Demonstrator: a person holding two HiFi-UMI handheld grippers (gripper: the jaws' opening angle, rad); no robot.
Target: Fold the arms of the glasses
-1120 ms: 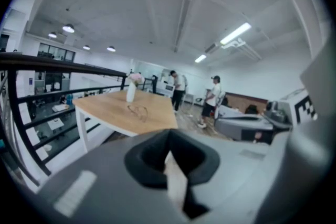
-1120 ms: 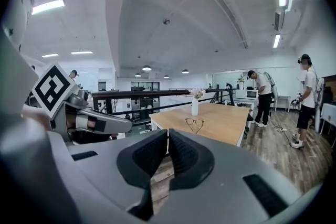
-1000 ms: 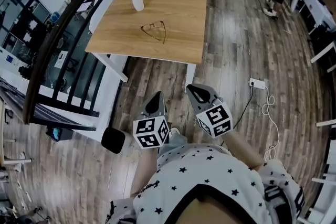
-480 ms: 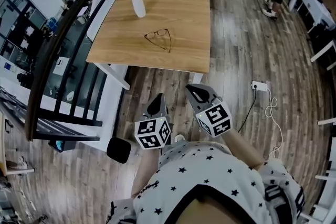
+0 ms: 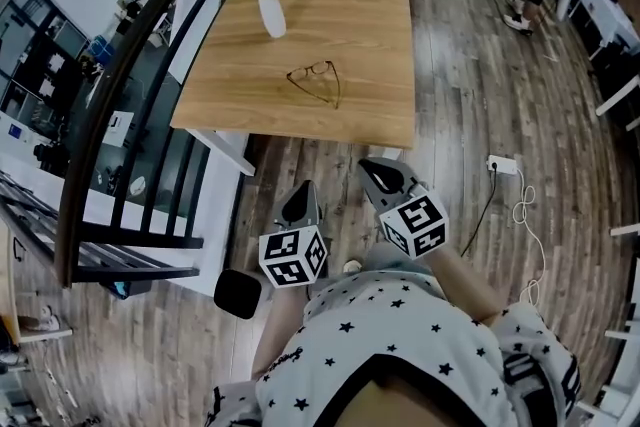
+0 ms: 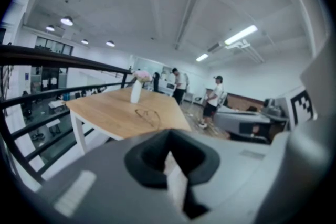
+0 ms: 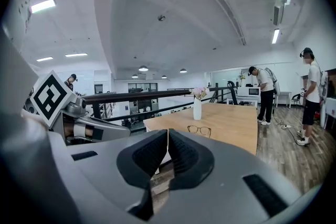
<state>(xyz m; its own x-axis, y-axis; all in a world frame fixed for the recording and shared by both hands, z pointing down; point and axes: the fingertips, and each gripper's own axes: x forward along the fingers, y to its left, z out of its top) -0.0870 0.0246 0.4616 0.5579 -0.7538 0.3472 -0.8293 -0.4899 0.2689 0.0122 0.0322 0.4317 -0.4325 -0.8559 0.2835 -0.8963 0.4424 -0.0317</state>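
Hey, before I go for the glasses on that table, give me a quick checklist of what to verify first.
1. Glasses lie on the table, arms unfolded: ok.
2. Vase stands apart from the glasses: ok.
3. Left hand-held gripper and right hand-held gripper empty: ok.
4. Jaws open for a grasp: not ok, both pairs are together.
5. Both hand-held grippers over the table: not ok, they are short of its near edge.

left gripper (image 5: 302, 189); right gripper (image 5: 376, 169) | closer to table (image 5: 350, 15); glasses (image 5: 316, 78) nearer
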